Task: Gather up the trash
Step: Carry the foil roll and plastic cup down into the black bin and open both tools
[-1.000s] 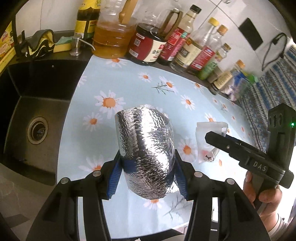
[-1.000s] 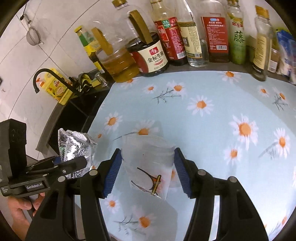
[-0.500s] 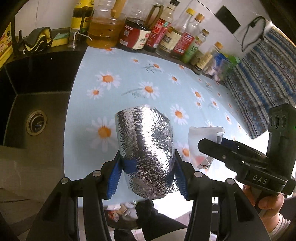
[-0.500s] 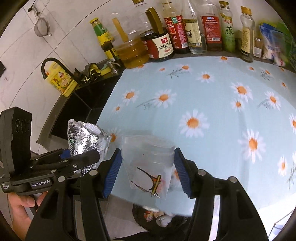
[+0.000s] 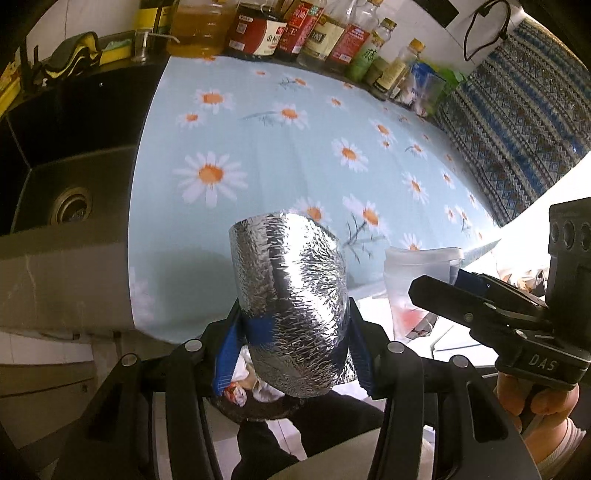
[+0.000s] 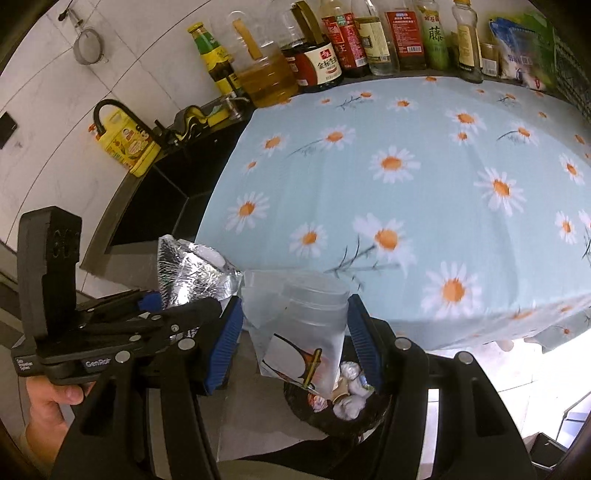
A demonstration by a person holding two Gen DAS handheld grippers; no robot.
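Observation:
A crumpled silver foil bag (image 5: 291,306) is pinched between the blue pads of my left gripper (image 5: 293,321), which is shut on it. A translucent plastic pouch (image 6: 299,325) with a printed picture sits between the pads of my right gripper (image 6: 295,314), shut on it. Both grippers hang side by side just off the counter's front edge. Beneath them stands a dark trash bin (image 6: 343,410) holding crumpled waste, also visible as the bin (image 5: 243,398) under the foil bag. The right wrist view has the left gripper (image 6: 192,314) and foil bag (image 6: 192,273) at left.
The counter wears a light blue daisy cloth (image 5: 277,147). A dark sink (image 5: 66,206) lies to its left. Several sauce and oil bottles (image 5: 295,33) line the back wall. A blue patterned cloth (image 5: 517,110) hangs at right. A hand (image 5: 535,402) holds the right gripper.
Both grippers have drawn back from over the counter past its front edge, still holding the foil bag and the pouch. The trash bin has come into view below them.

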